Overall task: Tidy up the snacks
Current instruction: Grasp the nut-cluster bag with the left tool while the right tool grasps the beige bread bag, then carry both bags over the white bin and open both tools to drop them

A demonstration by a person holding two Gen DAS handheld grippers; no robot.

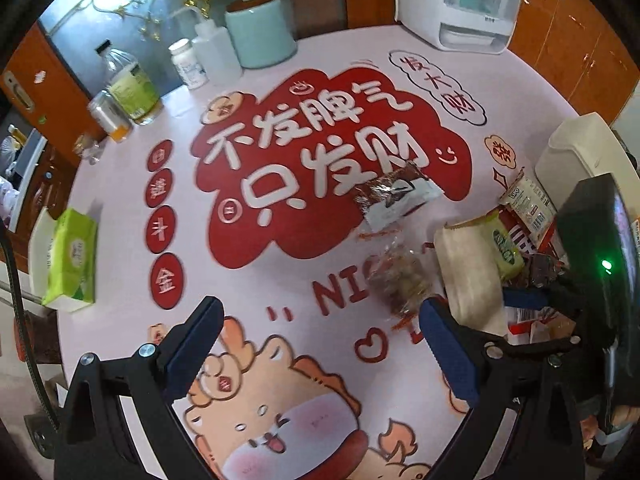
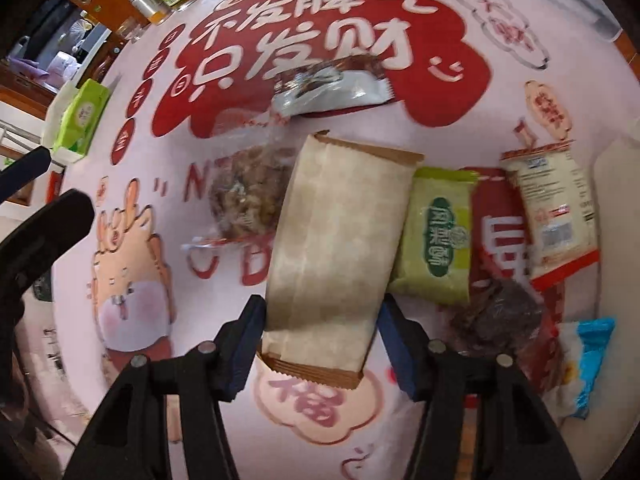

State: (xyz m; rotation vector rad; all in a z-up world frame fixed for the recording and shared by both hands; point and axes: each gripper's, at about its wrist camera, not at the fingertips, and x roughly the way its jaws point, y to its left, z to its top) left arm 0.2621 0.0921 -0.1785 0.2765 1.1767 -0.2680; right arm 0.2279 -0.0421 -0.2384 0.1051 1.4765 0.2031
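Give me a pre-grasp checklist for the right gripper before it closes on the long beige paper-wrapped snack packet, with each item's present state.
1. Long beige paper-wrapped snack packet lies between the right gripper fingers: ok.
2. Pads pressing on the packet: not ok; small gaps show on both sides.
3. Neighbouring green snack packet outside the jaws: ok.
4. Clear bag of brown nutty snacks outside the jaws: ok, though the beige packet overlaps its edge.
5. Left gripper free: ok; open over the bare printed tablecloth.
6. Picture sharpness for judging contact: cannot tell; the right wrist view is blurred.
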